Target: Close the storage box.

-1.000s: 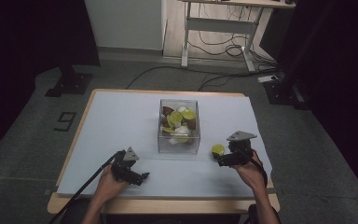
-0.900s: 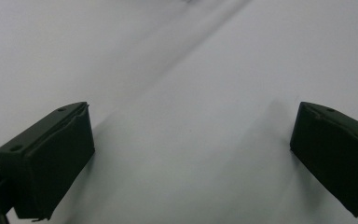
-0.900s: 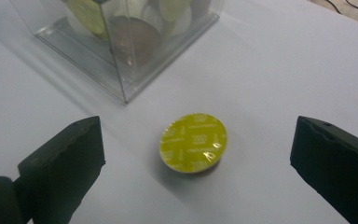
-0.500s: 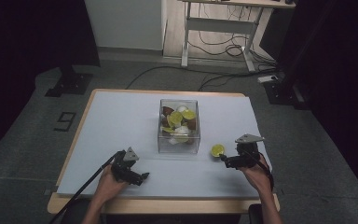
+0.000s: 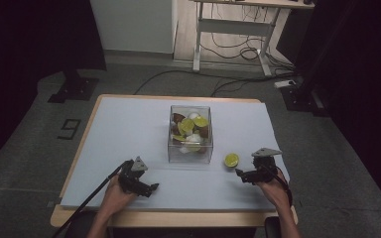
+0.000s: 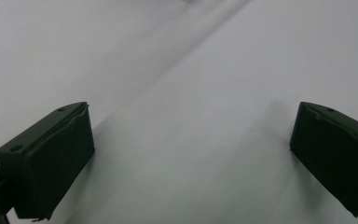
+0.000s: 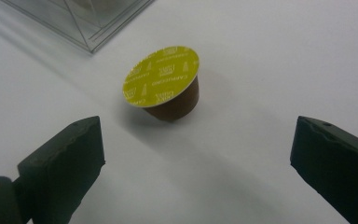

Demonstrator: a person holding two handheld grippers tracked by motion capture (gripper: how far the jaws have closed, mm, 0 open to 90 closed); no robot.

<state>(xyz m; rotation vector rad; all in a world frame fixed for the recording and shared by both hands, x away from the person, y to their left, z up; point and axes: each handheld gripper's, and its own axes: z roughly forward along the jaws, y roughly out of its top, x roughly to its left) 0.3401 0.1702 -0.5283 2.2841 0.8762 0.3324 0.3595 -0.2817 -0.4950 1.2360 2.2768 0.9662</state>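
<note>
A coffee capsule point(image 5: 231, 159) with a yellow-green foil lid and brown body stands on the pale table sheet, just right of a clear plastic box point(image 5: 190, 149). In the right gripper view the capsule point(image 7: 164, 84) sits ahead of the jaws, apart from them. My right gripper point(image 5: 240, 174) is open, low near the table's front right, pointing left toward the capsule. The box holds several capsules with yellow, white and brown tops. My left gripper point(image 5: 152, 188) rests open at the front left, with bare sheet between its jaws in the left gripper view.
The table point(image 5: 129, 119) is covered by a pale sheet, with its wooden edge showing at the front. A corner of the clear box point(image 7: 93, 23) lies beyond the capsule in the right gripper view. A desk frame and cables point(image 5: 238, 44) stand on the floor behind.
My right gripper has drawn back from the capsule toward the front right edge and dropped lower. The capsule stays where it was. The left gripper has not moved.
</note>
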